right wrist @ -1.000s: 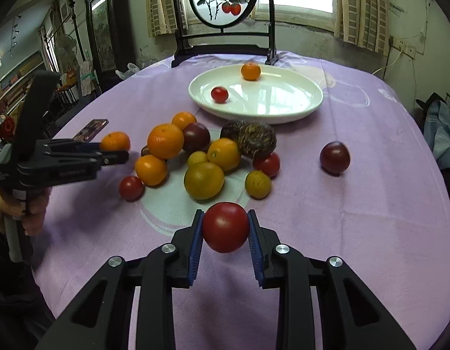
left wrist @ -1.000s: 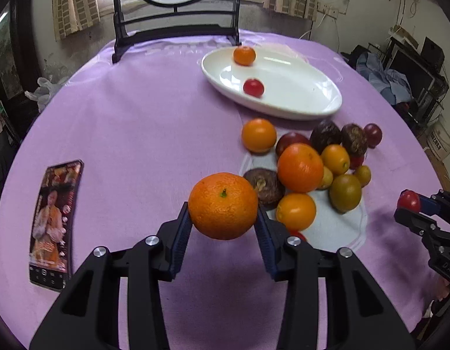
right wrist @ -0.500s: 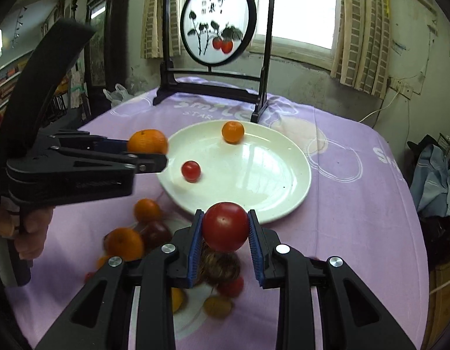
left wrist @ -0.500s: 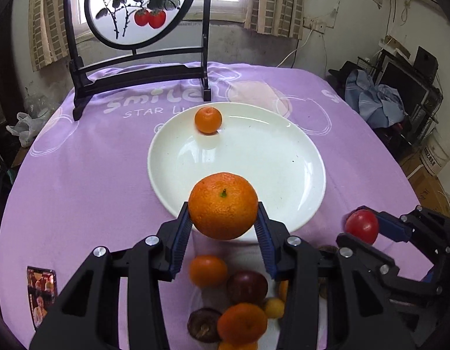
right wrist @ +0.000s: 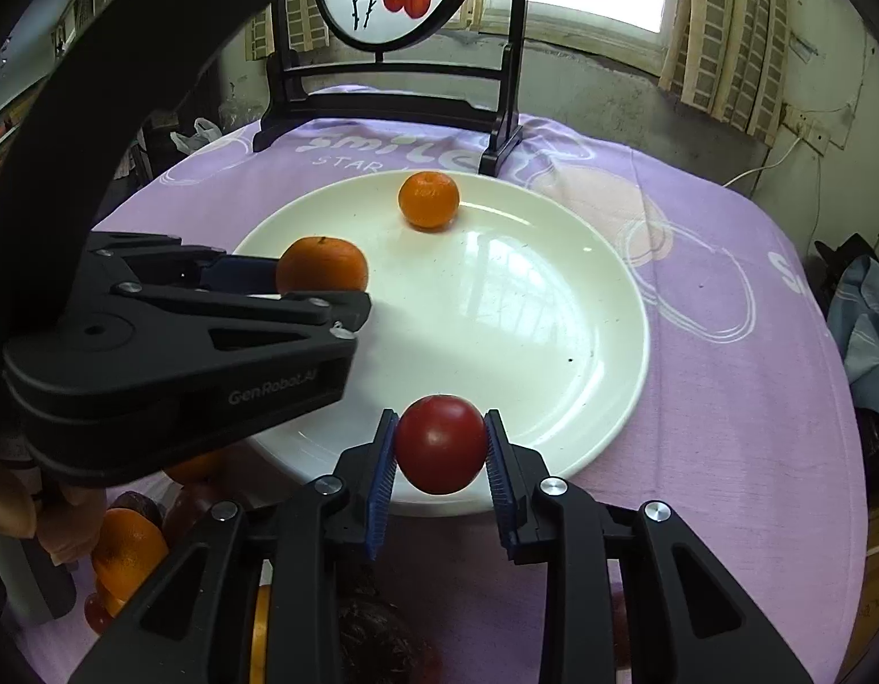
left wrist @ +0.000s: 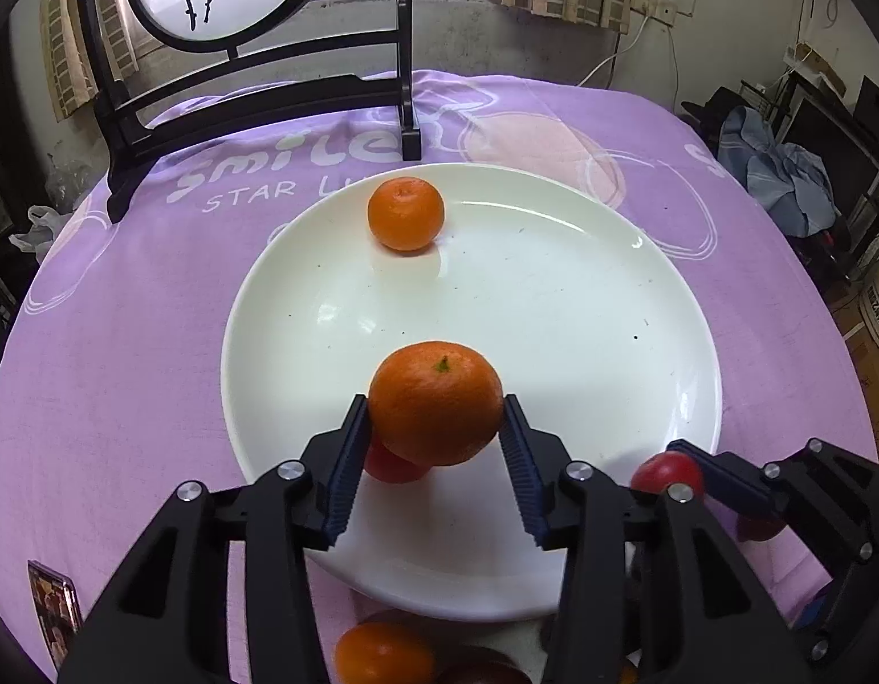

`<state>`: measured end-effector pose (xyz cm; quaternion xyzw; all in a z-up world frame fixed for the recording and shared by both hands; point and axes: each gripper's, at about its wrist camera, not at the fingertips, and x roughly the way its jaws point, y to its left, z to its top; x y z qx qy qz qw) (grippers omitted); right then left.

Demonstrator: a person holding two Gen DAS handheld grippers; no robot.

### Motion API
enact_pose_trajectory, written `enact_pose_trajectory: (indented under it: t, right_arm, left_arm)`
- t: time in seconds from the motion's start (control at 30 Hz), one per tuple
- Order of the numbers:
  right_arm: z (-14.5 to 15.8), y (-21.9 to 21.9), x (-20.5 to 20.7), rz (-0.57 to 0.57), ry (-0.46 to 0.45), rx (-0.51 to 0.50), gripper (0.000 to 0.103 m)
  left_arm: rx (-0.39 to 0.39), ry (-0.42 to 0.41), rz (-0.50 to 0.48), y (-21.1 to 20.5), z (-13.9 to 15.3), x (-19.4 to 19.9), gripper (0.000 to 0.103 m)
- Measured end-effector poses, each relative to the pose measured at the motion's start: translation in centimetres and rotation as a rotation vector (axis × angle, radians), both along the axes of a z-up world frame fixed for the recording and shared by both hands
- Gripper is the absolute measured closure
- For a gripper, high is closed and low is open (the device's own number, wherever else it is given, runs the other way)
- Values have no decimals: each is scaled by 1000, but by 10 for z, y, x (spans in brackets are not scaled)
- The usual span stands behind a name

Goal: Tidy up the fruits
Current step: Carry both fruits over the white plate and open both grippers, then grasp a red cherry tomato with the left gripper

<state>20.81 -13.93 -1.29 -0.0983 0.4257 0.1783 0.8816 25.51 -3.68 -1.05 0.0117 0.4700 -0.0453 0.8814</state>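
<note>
Both tools grip fruit over plate (left wrist: 639, 262)

left hand-held gripper (left wrist: 436, 427): clamped tight on a tangerine (left wrist: 435, 402), held over the near part of the plate (left wrist: 582, 296) | right hand-held gripper (right wrist: 440, 459): pinching a red tomato (right wrist: 441, 443), sitting at the plate's near rim | a bit of the person's left hand (right wrist: 17, 507) shows gripping the handle, low left in the right wrist view

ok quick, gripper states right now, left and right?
Left gripper: closed on the orange, over the white plate.
Right gripper: closed on the red tomato, at the plate's near rim.
</note>
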Motion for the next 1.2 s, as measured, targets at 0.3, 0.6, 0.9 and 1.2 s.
enact_pose_trajectory:
  t: [0.3,0.6,0.9,1.2]
  right_arm:
    - [14,-22,-39,-16,-29,31,50]
    - [10,-57,-96,-62,-19,96,43]
    - [-1,-72,-148,-96,-8,125,43]
    - [-15,-72,-173,-100,27,134,43]
  left_arm:
    - [12,-131,13,9,39,-51,25]
    - [-19,-165,33,26,39,-129,19]
    - [-41,-104,47,37,7,-192,18]
    - [-43,-27,18,40,-22,-234,18]
